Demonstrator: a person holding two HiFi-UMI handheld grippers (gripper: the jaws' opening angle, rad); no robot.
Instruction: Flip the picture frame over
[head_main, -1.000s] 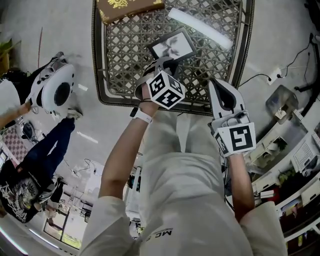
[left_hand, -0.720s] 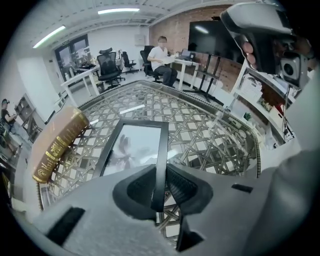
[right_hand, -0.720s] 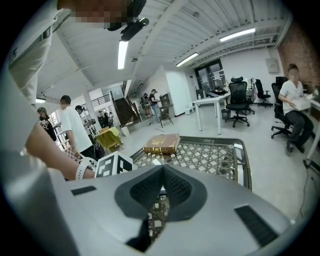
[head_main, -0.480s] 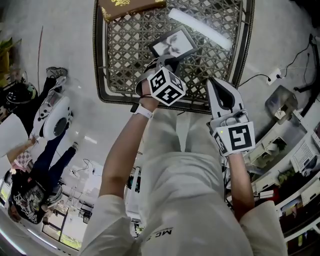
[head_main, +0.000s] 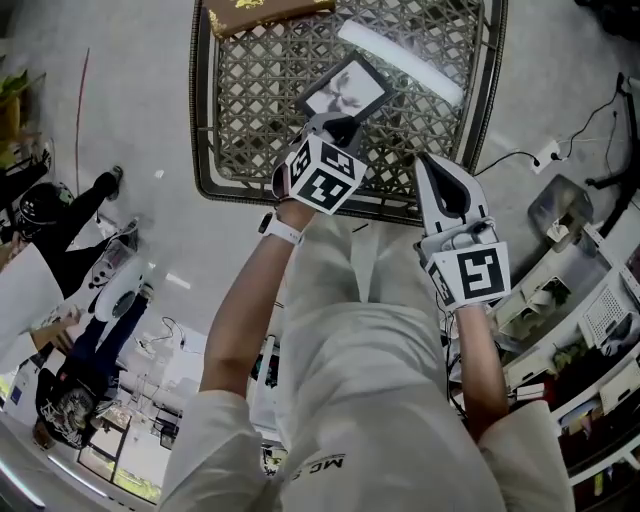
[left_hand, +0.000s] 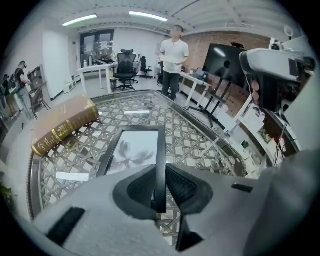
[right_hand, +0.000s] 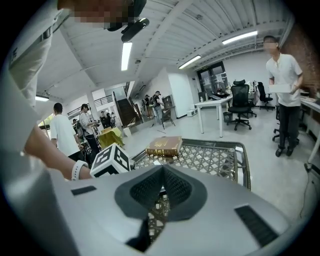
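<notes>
With my left hand-held gripper (left_hand: 159, 192) clamped on the picture frame's (left_hand: 131, 150) near edge, I should lift it clear before rolling it over.

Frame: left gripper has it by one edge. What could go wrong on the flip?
1. The left gripper pinches only a thin side rail of the frame, near a corner; the frame could swing or slip out once lifted.
2. The right gripper is shut, empty and away from the frame, so nothing would catch it.
3. The book lies nearby; a wide flip might clip it.
</notes>
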